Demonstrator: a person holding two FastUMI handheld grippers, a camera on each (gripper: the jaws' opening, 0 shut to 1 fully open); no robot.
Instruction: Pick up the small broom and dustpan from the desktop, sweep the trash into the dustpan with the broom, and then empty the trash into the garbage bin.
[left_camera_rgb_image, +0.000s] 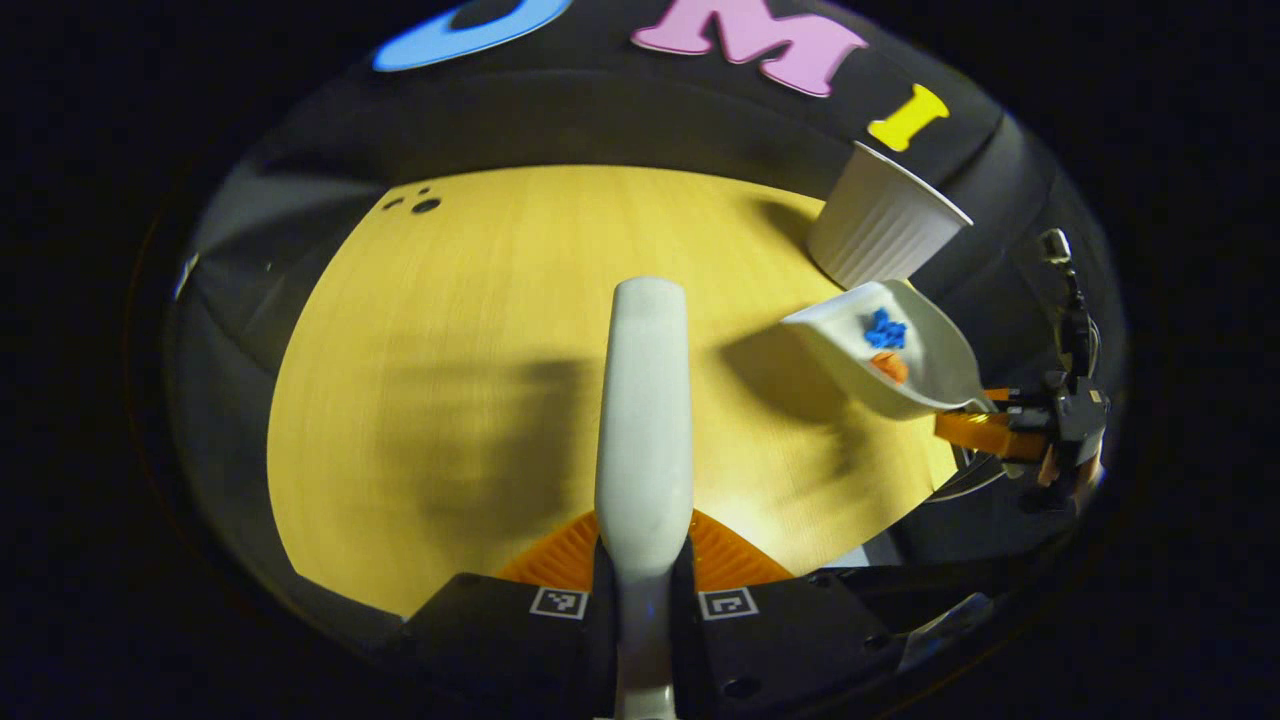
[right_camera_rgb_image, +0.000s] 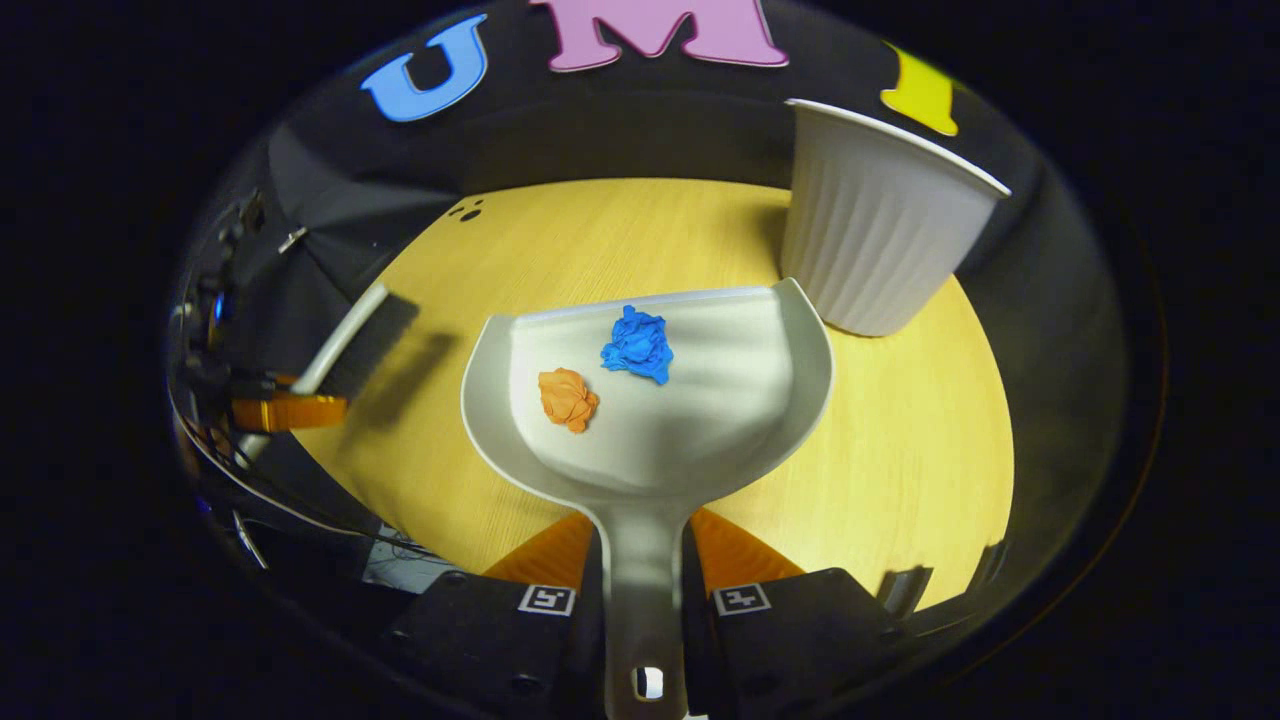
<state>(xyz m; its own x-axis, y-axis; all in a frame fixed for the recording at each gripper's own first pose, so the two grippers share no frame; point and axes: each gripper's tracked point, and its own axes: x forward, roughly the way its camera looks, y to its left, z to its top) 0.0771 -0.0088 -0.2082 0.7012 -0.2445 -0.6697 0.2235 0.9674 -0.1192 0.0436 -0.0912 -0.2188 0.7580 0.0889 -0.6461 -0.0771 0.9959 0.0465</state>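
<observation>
1. Our right gripper (right_camera_rgb_image: 645, 590) has both fingers pressed on the handle of the dustpan (right_camera_rgb_image: 700, 400), which is lifted over the table (right_camera_rgb_image: 900, 470).
2. Inside the dustpan lie a blue scrap (right_camera_rgb_image: 637, 344) and an orange scrap (right_camera_rgb_image: 567, 398).
3. The bin (right_camera_rgb_image: 880, 230) stands just behind the dustpan, to its right.
4. Our left gripper (left_camera_rgb_image: 645, 585) is closed on the broom (left_camera_rgb_image: 643, 420), left of the dustpan.

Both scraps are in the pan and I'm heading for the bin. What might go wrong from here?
1. The blue scrap and orange scrap lie loose in the dustpan, near its open lip; tipping early may drop them on the desktop.
2. The bin looks light, and the pan edge is close; a bump might topple it.
</observation>
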